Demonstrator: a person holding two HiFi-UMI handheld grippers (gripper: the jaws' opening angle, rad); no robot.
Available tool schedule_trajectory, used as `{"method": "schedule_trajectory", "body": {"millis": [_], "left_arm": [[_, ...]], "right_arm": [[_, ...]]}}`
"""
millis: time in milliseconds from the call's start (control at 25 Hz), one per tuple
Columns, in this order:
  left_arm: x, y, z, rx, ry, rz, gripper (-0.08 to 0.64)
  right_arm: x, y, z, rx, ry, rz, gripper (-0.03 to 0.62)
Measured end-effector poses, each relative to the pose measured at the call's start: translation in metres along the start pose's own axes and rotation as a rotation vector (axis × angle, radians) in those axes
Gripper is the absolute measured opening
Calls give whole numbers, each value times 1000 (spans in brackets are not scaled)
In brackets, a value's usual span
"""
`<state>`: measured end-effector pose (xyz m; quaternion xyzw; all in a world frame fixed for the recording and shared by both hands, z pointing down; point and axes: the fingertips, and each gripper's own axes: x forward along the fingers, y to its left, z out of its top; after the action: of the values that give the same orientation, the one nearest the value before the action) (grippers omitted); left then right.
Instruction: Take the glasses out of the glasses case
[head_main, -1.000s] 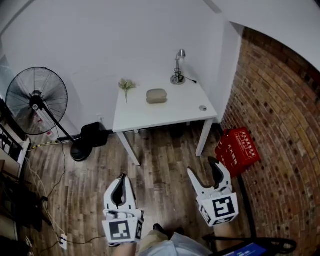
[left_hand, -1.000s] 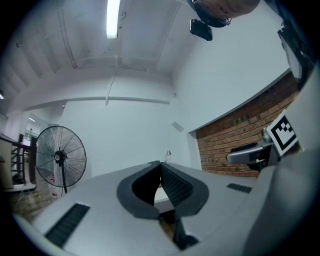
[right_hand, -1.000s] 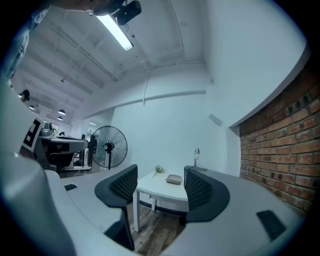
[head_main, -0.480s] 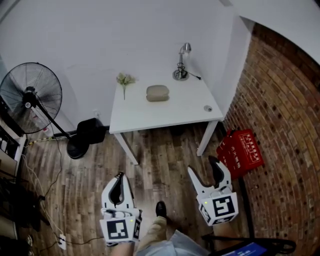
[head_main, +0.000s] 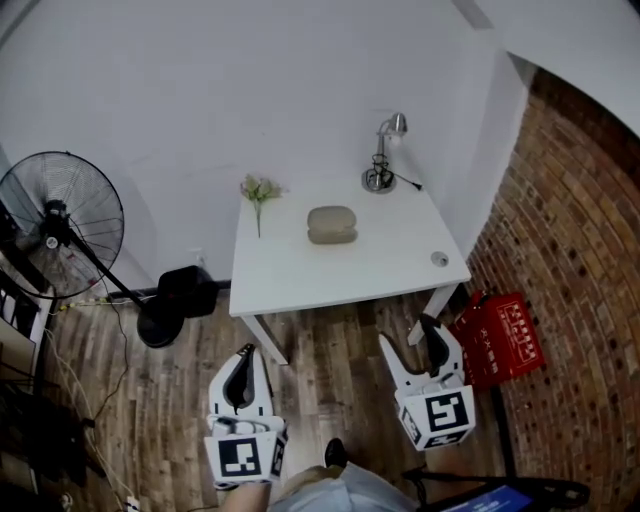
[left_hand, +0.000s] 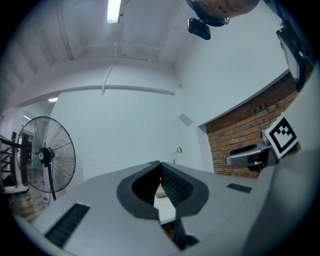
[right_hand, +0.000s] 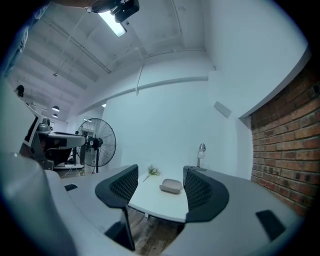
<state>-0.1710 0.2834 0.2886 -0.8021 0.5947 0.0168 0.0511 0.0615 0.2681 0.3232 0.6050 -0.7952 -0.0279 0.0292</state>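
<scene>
A closed beige oval glasses case (head_main: 332, 224) lies in the middle of a white table (head_main: 300, 280); no glasses show. Both grippers hang over the wooden floor, short of the table's front edge. My left gripper (head_main: 243, 355) is shut with nothing in it; its jaws meet in the left gripper view (left_hand: 160, 165), and a sliver of the case (left_hand: 160, 193) shows below them. My right gripper (head_main: 408, 335) is open and empty. In the right gripper view (right_hand: 160, 175) the case (right_hand: 171, 186) sits far off between the spread jaws.
On the table stand a silver desk lamp (head_main: 385, 165) at the back right, a flower sprig (head_main: 260, 190) at the back left and a small round object (head_main: 439, 259) near the right edge. A standing fan (head_main: 60, 225) is at left. A red crate (head_main: 505, 335) sits by the brick wall.
The table and case sit lower and nearer in the head view, so I have come closer. Both grippers keep their place and state.
</scene>
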Motion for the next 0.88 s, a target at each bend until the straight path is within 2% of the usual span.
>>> {"method": "schedule_trajectory", "body": {"millis": [360,520,880], "left_arm": [[64,33,12,-8,-66,-22,6],[87,37,-2,-21,-45,-45,6],[124,19,-26,-27,13,-122,6]], "right_arm": [[60,-11,27,-27,-46,-45,285],[76,-16,18,-36,-23,-62,281],[90,-38,2,-21,18,-98,278]]}}
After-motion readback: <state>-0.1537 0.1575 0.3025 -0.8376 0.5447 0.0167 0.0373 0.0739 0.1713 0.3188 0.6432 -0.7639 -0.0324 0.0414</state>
